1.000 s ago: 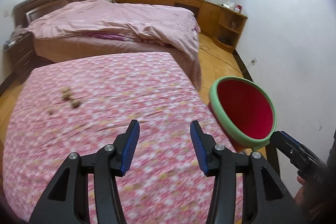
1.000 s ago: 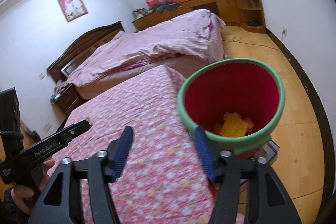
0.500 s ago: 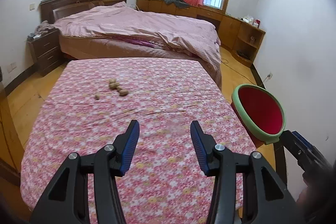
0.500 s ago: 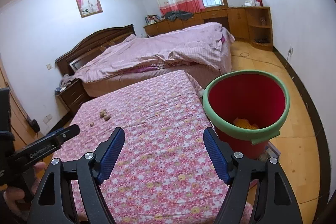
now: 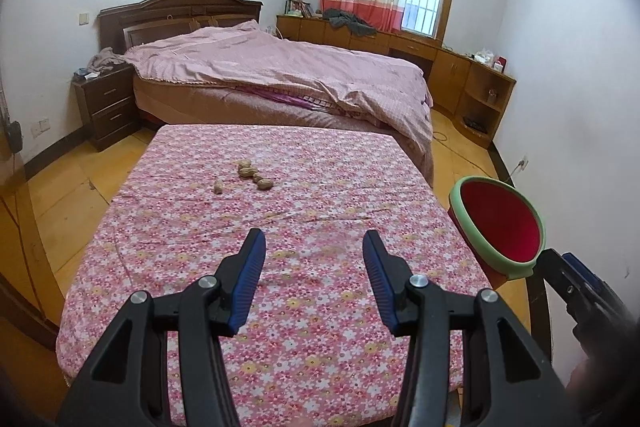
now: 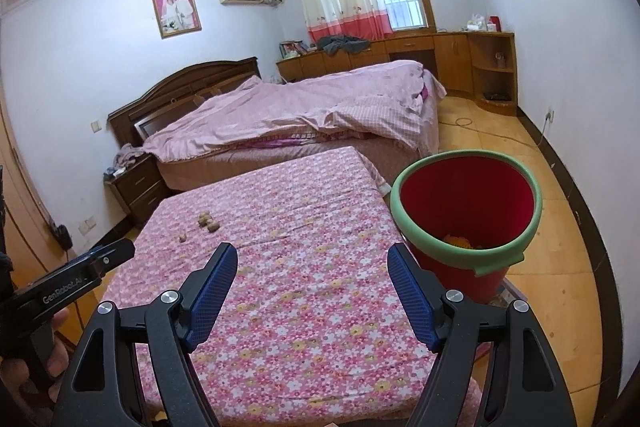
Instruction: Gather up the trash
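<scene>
The bed point(image 5: 280, 75), covered by a pink checked quilt, occupied the upper centre of the left wrist view, its dark wooden headboard against the far wall. Below it, filling the centre and lower part of both views, stood the table point(image 5: 168, 287), draped in a pink floral cloth. A run of wooden cabinets point(image 5: 472, 75) lined the upper right of the left wrist view beneath the curtained window.

The bin point(image 6: 464, 259) (red body, green rim) stood on the floor just beside the table's right edge, at centre right of the right wrist view; yellow and orange items lay at its bottom. In the left wrist view the same bin appeared at the right edge of the frame.

The left gripper point(image 5: 312, 263) sat at the lower centre of its own view, above the cloth, its blue-padded jaws apart with nothing between them. The right gripper point(image 6: 310, 277) sat at the lower centre of its view, jaws set wider apart and likewise empty. Each gripper showed at the lower outer edge of the other's view, with part of a hand point(image 6: 24, 367) on the left one.

The trash, a small cluster of brown nut shells point(image 5: 250, 174), lay on the cloth in the centre of the left wrist view, well apart from both grippers and from the bin.
</scene>
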`<state>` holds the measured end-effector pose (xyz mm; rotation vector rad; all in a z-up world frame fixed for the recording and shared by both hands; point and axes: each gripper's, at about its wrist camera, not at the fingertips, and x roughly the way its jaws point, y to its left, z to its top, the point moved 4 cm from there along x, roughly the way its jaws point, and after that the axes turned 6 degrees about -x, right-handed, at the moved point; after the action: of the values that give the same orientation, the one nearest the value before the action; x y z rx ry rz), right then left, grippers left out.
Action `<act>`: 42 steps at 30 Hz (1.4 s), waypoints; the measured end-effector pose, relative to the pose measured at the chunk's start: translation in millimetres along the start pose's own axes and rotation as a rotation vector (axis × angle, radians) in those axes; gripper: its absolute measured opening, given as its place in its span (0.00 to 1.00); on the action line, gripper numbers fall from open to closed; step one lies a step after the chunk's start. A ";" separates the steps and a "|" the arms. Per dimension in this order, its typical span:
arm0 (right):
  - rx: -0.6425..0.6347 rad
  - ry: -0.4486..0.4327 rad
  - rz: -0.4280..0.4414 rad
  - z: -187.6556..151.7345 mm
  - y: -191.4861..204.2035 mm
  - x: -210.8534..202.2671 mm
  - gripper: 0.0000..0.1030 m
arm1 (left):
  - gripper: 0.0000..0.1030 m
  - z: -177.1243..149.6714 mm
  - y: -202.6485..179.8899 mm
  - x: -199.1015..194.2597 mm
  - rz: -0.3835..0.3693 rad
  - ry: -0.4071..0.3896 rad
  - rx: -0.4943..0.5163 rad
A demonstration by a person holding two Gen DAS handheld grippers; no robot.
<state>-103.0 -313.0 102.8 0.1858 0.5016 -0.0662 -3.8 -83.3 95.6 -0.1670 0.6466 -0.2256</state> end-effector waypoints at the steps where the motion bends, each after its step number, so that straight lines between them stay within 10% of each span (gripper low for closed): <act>1: -0.001 -0.003 0.000 0.3 0.5 -1.2 0.76 | 0.49 -0.1 0.4 -1.9 0.001 -0.005 -0.001; 42: -0.009 -0.008 0.000 -1.4 4.9 -5.9 0.76 | 0.49 2.3 9.2 -11.1 0.034 -0.048 -0.020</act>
<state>-108.3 -307.8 105.2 0.1763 0.4940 -0.0649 -9.5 -71.4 101.8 -0.1797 0.6036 -0.1823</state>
